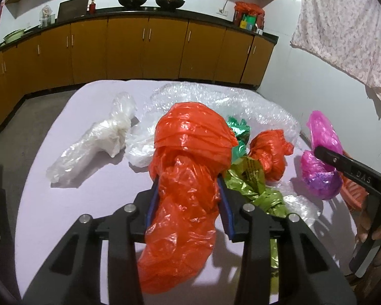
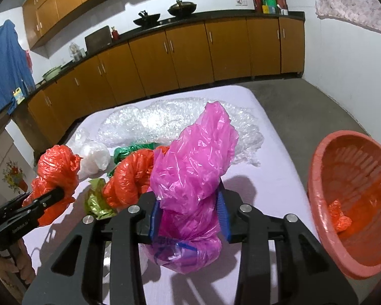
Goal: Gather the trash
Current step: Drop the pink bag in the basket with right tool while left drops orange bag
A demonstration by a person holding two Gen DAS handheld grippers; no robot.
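Over the lilac table, the right gripper is clamped on a pink bag, the left gripper on an orange bag. I'd swing pink over the basket at right, clear its rim, then let go; more bags wait.

The left claw clamps a big red bag above the lilac table. Right of that bag lie a green bag, a small red bag, and the right claw gripping a pink bag.
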